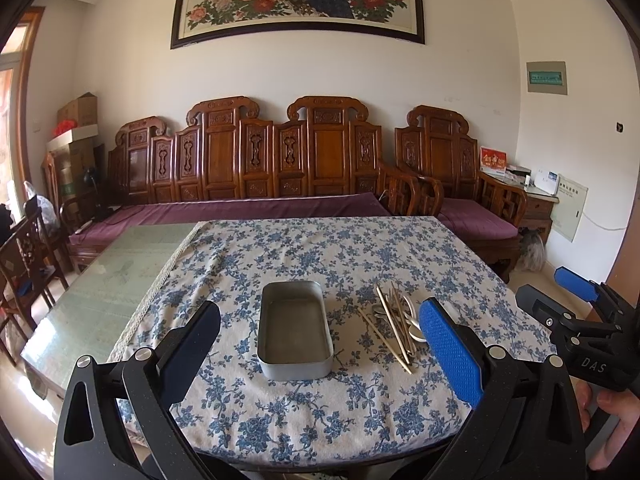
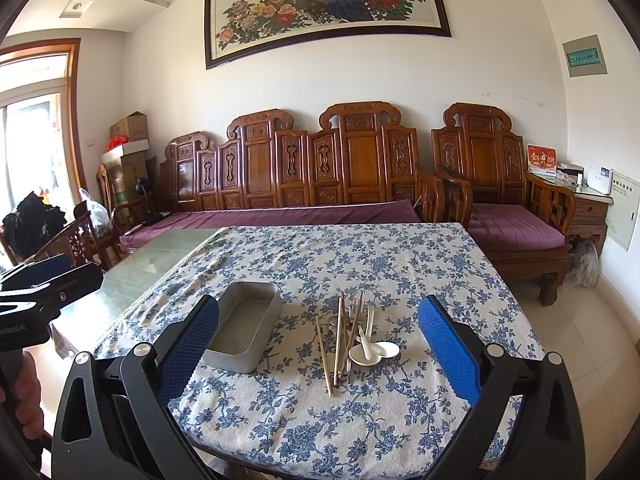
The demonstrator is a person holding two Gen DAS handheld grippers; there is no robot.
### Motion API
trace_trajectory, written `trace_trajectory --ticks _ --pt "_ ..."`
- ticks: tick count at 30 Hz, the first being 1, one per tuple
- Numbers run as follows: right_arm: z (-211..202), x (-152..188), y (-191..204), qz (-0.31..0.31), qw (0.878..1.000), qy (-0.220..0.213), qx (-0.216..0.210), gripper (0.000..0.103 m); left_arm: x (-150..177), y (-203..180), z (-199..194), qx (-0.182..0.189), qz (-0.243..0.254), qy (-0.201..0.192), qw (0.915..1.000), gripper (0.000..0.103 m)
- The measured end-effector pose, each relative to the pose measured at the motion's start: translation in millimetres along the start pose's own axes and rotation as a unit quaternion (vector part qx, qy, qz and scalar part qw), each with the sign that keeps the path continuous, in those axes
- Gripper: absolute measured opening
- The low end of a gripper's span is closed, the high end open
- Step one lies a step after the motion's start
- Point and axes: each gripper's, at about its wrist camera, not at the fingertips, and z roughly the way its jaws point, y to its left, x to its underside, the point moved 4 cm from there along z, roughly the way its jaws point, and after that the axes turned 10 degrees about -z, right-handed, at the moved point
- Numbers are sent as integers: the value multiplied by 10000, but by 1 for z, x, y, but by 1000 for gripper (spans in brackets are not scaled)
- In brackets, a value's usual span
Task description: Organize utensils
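Note:
An empty grey metal tin [image 1: 295,330] sits on the blue-flowered tablecloth [image 1: 320,248]; it also shows in the right wrist view [image 2: 246,326]. To its right lies a pile of wooden chopsticks [image 1: 390,322], metal spoons and white ceramic spoons [image 2: 370,350]. The chopsticks show in the right wrist view [image 2: 338,340]. My left gripper [image 1: 320,344] is open and empty, above the near table edge, in line with the tin. My right gripper [image 2: 318,344] is open and empty, in line with the utensil pile. It also shows at the right of the left wrist view [image 1: 576,300].
The cloth covers the right part of a glass-topped table [image 1: 120,272]. A carved wooden sofa [image 1: 248,168] with purple cushions stands behind it. A wooden armchair [image 2: 504,200] stands at the back right. Chairs and boxes stand at the left.

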Motion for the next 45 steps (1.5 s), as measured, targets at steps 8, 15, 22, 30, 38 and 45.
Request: trace_trajectory --ticks 8,15,22,30,38,45 --pt "-1 -1 1 7 10000 -7 -13 100 -1 0 -1 -2 9 -3 10000 97" --pt "-1 -2 2 20 10000 -8 -17 100 0 -2 -1 3 24 16 10000 97" --pt "5 3 0 46 10000 57 -26 100 11 -1 12 8 37 211 9998 97" --pt "24 20 -10 98 9995 275 -71 100 36 2 48 -93 156 696 9974 97" --pt "52 43 -20 98 9987 500 -73 100 56 8 80 48 90 991 9950 97" --pt "80 65 -31 111 9971 750 -40 91 74 8 117 169 93 1321 9910 96"
